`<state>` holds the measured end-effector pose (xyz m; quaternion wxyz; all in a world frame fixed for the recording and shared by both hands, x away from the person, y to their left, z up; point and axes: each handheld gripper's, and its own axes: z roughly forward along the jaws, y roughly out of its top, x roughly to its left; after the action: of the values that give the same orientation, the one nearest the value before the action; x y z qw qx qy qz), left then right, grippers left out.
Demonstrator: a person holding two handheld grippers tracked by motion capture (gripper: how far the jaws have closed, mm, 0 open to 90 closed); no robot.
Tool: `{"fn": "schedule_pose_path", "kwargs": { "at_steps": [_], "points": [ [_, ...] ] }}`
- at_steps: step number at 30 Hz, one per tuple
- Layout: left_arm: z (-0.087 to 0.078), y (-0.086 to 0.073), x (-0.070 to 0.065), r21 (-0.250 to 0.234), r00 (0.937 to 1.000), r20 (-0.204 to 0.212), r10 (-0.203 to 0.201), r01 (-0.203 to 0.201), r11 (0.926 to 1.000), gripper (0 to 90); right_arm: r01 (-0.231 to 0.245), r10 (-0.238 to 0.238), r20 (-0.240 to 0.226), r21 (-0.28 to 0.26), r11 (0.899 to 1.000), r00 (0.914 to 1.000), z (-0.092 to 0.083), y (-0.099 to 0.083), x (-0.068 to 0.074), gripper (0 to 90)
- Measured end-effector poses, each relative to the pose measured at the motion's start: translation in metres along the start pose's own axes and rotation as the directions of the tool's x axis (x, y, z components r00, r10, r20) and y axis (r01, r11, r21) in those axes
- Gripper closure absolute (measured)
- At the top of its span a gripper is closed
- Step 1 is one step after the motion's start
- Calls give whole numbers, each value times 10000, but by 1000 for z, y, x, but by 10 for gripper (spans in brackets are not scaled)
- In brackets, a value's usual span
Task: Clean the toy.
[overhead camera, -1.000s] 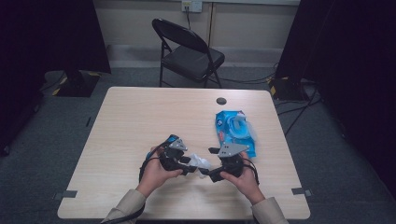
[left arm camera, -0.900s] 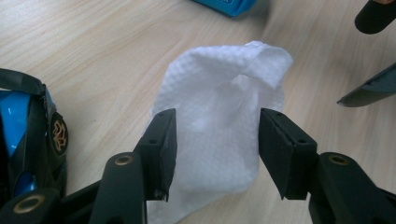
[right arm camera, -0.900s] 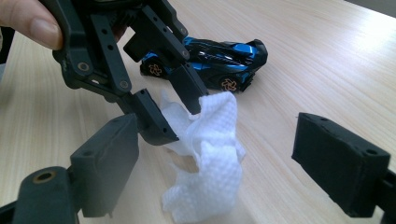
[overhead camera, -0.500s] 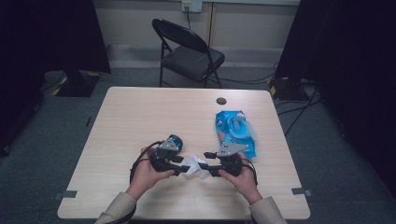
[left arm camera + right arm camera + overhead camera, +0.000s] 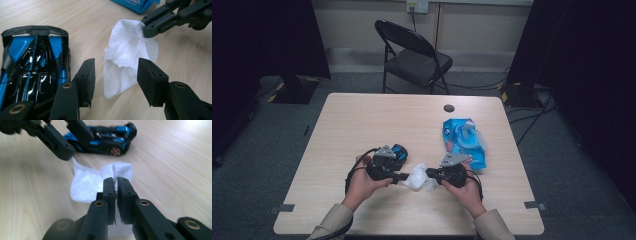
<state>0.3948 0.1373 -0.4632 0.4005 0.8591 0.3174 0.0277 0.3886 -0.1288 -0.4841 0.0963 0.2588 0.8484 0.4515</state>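
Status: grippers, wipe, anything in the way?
Right hand-held gripper shut on wipe. Left hand-held gripper open, straddling it. Toy car beside, not blocking.

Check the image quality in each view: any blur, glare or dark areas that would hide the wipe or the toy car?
High view: the table is evenly lit, its surroundings are dark, and the white wipe looks small and soft. Left gripper view: sharp, with the wipe's texture clear and mild glare on the toy car. Right gripper view: the near jaws and wipe are sharp, the left gripper and toy car blurred.
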Motion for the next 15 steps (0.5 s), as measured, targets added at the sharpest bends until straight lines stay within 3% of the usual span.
{"fn": "schedule_pose_path", "kwargs": {
  "at_steps": [7,15],
  "points": [
    [7,-1,-2,-9,10000,99,-11,11,10000,498,92,-106,347,411,9991,9993,9,-7,-5,876],
    [15,-4,-4,355,9993,343,160,-172,9992,620,194,-219,442,579,9981,9988,13,-9,-4,867]
  ]
}}
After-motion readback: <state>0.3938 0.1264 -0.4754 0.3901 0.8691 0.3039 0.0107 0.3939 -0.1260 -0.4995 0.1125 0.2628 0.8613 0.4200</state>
